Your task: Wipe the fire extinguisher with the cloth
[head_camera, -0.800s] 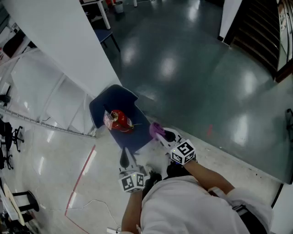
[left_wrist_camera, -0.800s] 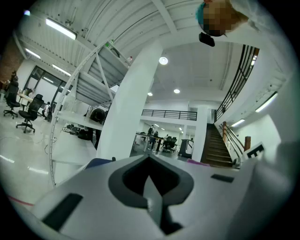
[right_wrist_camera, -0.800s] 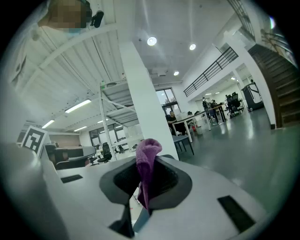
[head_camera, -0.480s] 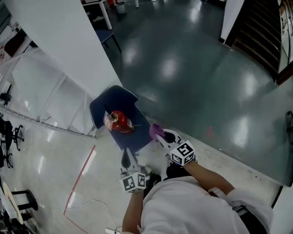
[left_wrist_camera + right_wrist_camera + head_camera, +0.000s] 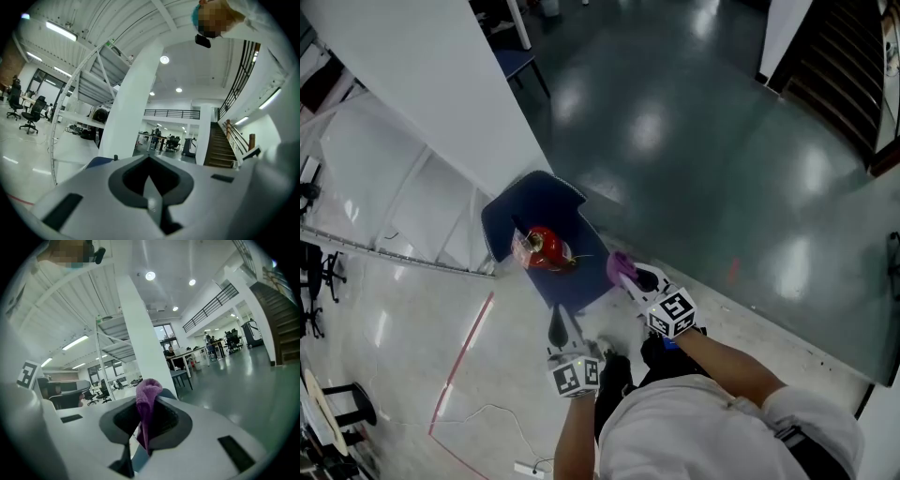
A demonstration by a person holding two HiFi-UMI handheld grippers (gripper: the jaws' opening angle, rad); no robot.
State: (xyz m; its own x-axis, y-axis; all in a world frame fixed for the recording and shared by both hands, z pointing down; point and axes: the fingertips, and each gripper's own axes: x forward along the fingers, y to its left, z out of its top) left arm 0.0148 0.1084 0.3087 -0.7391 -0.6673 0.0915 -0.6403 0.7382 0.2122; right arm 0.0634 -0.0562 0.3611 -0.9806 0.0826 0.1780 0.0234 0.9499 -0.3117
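A red fire extinguisher (image 5: 546, 248) lies on the seat of a dark blue chair (image 5: 534, 211) in the head view. My right gripper (image 5: 623, 274) is just right of the chair, shut on a purple cloth (image 5: 619, 265). The purple cloth (image 5: 147, 405) sticks up from between the pressed jaws in the right gripper view. My left gripper (image 5: 556, 324) hangs below the chair seat, shut with nothing in it. In the left gripper view the left gripper (image 5: 151, 187) shows jaws pressed together. The extinguisher does not show in either gripper view.
A white slanted pillar (image 5: 422, 84) rises behind the chair. A red line (image 5: 464, 352) marks the pale floor at the left, and a dark glossy floor (image 5: 694, 141) spreads to the right. Another chair (image 5: 520, 66) and table legs stand far back. A cable (image 5: 487, 417) lies on the floor.
The head view has shifted slightly; both grippers, the cloth and the extinguisher keep almost the same places.
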